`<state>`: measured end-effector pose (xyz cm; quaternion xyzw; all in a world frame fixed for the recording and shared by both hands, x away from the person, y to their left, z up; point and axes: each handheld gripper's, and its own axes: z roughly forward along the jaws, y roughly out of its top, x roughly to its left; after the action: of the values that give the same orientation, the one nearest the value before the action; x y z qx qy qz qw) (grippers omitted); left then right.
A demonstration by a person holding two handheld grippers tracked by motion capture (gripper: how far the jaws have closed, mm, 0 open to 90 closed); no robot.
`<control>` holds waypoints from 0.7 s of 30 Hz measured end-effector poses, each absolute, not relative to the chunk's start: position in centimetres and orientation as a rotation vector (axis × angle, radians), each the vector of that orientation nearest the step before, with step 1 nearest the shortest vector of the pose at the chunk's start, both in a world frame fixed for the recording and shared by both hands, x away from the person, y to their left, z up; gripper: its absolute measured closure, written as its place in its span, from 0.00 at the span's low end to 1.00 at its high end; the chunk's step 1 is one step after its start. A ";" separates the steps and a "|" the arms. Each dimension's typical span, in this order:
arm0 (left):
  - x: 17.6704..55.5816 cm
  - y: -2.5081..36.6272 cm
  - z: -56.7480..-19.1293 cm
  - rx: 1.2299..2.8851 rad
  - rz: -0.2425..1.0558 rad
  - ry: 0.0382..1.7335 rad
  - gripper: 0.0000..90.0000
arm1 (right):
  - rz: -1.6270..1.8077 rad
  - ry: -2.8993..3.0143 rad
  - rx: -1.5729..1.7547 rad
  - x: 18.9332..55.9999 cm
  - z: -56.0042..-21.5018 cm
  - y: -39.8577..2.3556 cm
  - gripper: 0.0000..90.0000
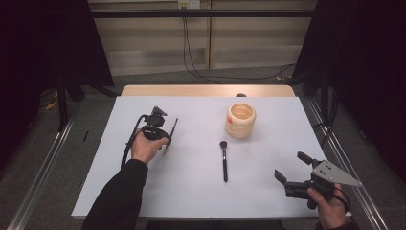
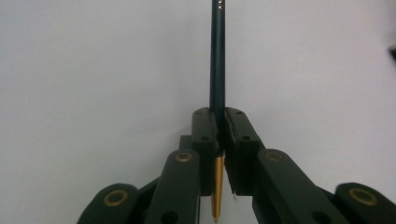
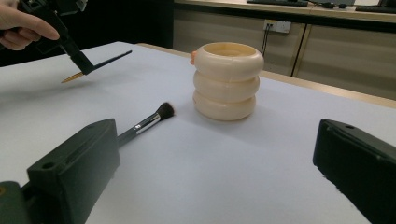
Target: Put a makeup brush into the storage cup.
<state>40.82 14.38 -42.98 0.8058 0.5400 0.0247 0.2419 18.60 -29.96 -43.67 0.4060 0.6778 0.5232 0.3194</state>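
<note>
Pinching a thin dark pencil-like stick with a gold tip, the left hand-held gripper carries it just above the white worktop at the left side; its jaws are pressed together on the shaft, close to the gold end, so most of the dark length juts out beyond the pads. In the right gripper view the stick hangs tilted in the air, gold tip lowest, clear of the worktop.

It looks light and stiff, a slim rod that should not bend under a pinch, but its smooth, narrow shaft could swivel or slide between the flat pads. Because the grip sits near one end, the long free part may act as a lever; a hold nearer the middle would likely steady it more. The point may be delicate, so it is better kept off hard contact.

A cream holder made of three stacked rings stands upright toward the far right of the worktop, open at the top. A makeup brush lies flat between the two hands, bristles toward the holder but apart from it. The right hand-held gripper waits near the right front edge with jaws spread wide, nothing between them.
</note>
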 end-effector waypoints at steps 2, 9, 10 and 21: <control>40.7 14.7 -42.7 2.174 0.066 1.447 0.93 | 1.375 1.785 1.063 18.6 -43.7 -30.0 0.00; 40.1 15.4 -41.5 2.057 0.116 1.373 0.93 | 1.378 1.795 1.063 18.6 -43.7 -30.0 0.00; 40.0 15.4 -41.4 2.043 0.150 1.365 0.93 | 1.378 1.795 1.063 18.6 -43.7 -30.0 0.00; 38.8 16.6 -40.3 1.928 0.253 1.234 0.93 | 1.379 1.794 1.064 18.6 -43.7 -30.0 0.00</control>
<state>38.82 16.57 -40.32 0.7648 0.4892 0.1002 0.4071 18.60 -29.96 -43.66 0.4037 0.6811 0.5233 0.3151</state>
